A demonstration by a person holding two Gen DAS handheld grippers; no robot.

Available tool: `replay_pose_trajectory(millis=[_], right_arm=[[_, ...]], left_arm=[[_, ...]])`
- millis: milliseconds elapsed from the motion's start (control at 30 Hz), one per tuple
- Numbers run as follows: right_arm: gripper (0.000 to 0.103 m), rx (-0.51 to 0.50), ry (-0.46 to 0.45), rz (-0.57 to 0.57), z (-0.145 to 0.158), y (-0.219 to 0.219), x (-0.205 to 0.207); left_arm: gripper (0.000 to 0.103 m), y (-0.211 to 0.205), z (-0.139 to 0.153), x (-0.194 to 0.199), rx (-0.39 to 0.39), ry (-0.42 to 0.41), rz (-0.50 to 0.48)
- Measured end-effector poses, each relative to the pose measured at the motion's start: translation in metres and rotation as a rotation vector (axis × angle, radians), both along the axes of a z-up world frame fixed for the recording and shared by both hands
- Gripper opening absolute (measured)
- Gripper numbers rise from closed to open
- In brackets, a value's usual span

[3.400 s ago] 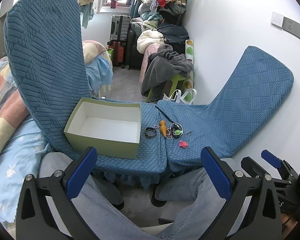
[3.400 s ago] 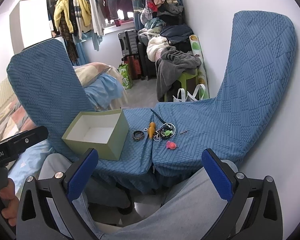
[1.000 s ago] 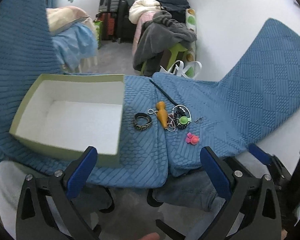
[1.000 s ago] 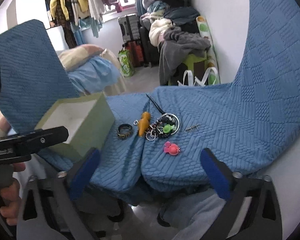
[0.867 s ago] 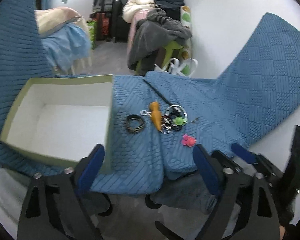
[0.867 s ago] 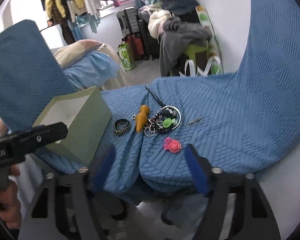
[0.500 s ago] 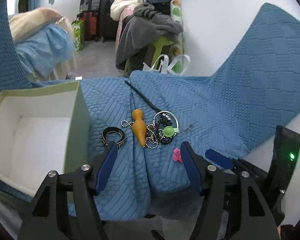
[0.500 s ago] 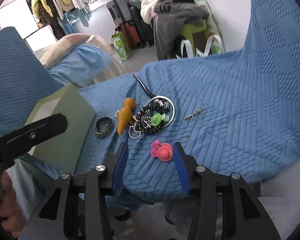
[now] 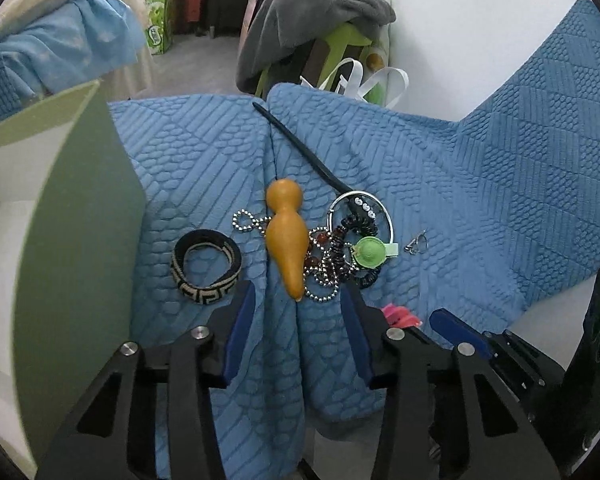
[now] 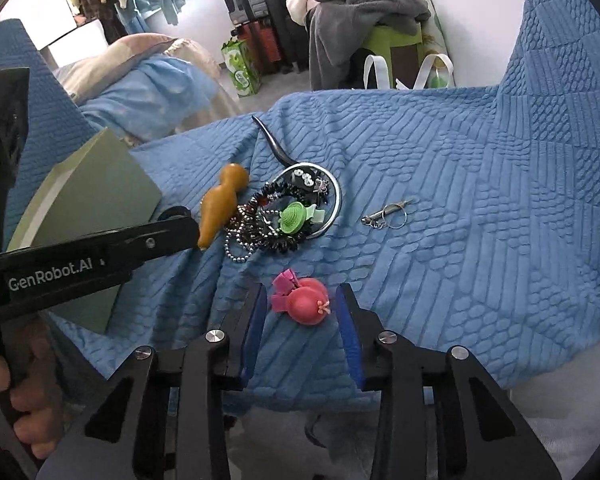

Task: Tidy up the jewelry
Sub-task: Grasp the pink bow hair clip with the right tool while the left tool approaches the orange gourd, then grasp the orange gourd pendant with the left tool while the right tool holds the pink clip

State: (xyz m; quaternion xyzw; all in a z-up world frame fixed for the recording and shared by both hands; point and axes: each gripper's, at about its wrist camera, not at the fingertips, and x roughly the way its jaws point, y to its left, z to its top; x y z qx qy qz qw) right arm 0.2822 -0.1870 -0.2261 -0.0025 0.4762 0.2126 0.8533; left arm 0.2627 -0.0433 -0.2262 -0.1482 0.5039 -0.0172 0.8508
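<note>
Both hands have descended toward the jewelry. My left fingers (image 9: 296,316), closing, bracket the orange pendant (image 9: 286,232) tip without contact; right fingers (image 10: 302,312), closing, flank the pink clip (image 10: 306,300), untouched.

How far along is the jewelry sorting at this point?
Nothing looks sorted yet: what shows of the green box is bare. The right claw, jaws just narrowing, brackets the pink clip without a visible grip; the left claw closes toward the orange gourd pendant. The patterned band and bead tangle remain.
</note>
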Motion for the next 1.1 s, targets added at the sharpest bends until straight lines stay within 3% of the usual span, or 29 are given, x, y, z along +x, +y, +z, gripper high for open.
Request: replay_pose_trajectory(millis=[233,333,467,1100], right_arm=[[0.033,-0.034,0.073,-0.016,-0.017,0.003,0.012],[0.032,-0.032,0.076,-0.01,-0.019,0.004,0.014],[0.024,-0.04,0.072,0.003,-0.02,0.006,0.014],[0.023,-0.05,0.045,-0.02,-0.013,0.007,0.01]], left_arm=[[0.035,0.003,-0.016,0.013,-0.004,0.019,-0.003],[0.035,0.005,-0.022,0.017,-0.001,0.02,0.001],[0.035,0.008,-0.023,0.021,0.007,0.0,0.007],[0.035,0.006,-0.03,0.034,0.065,-0.026,-0.002]])
